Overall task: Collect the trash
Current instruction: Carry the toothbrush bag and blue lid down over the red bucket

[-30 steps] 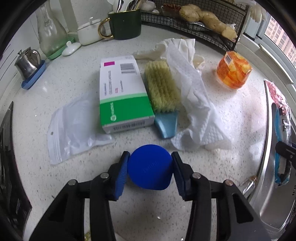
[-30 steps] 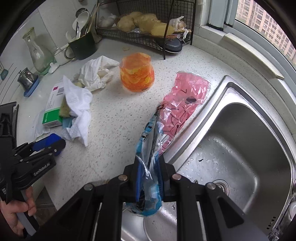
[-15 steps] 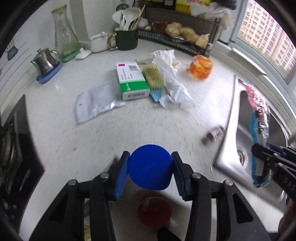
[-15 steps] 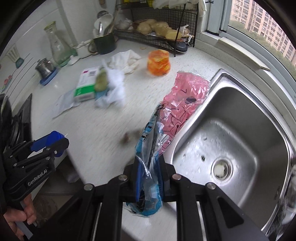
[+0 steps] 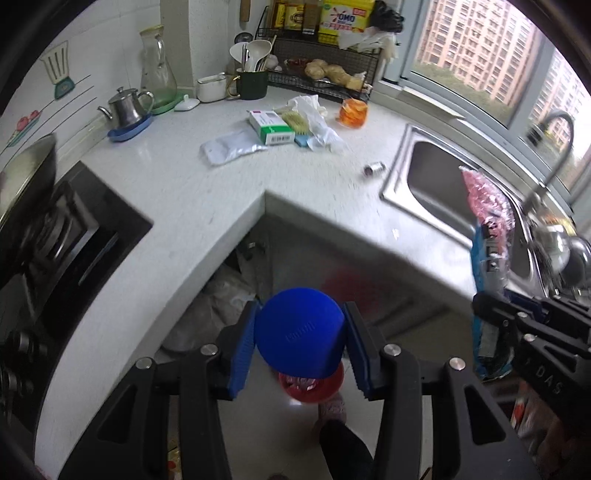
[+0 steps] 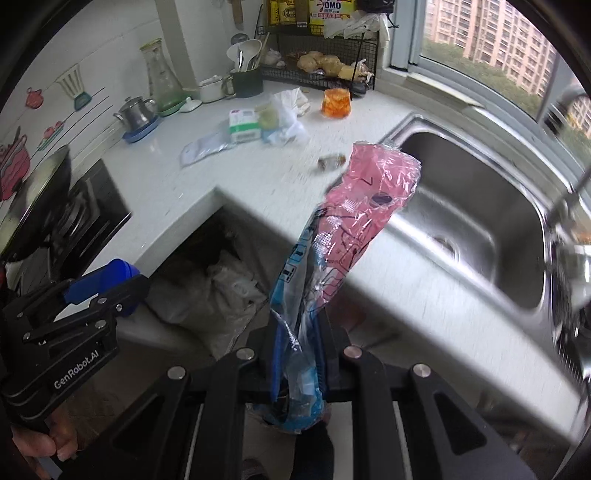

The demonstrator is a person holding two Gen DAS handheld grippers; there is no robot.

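wrapper axis: the plastic wrapper (image 6: 354, 236) is long and narrow; in the right wrist view it runs from the right tongs (image 6: 297, 354) up and to the right, pink end farthest from the tongs, blue end between the pads
wrapper place: held in the air over the table (image 6: 192, 192) edge beside the steel sink (image 6: 480, 206); in the left wrist view it stands nearly upright at the right
wrapper material: thin crinkled film, clear in parts, pink above and blue below, with dark print too small to read
right tongs: pressed together, pinching the wrapper's blue end
cap: round blue cap (image 5: 301, 334), smooth matte plastic, flat face to the camera, with raised lettering that cannot be read
cap place: held in the air above the floor, a red round container (image 5: 312, 386) below it
left tongs (image 5: 301, 343): pinching the cap at its two sides with ribbed blue pads
writing: "genrobot.ai" on the left tongs' body; "omo" on a yellow box (image 5: 345, 16) on the wire rack
table: white speckled stone, carrying a green-and-white carton (image 5: 271, 127), a bristle brush, crumpled paper towel (image 5: 317, 122) and a clear zip bag (image 5: 231, 146)
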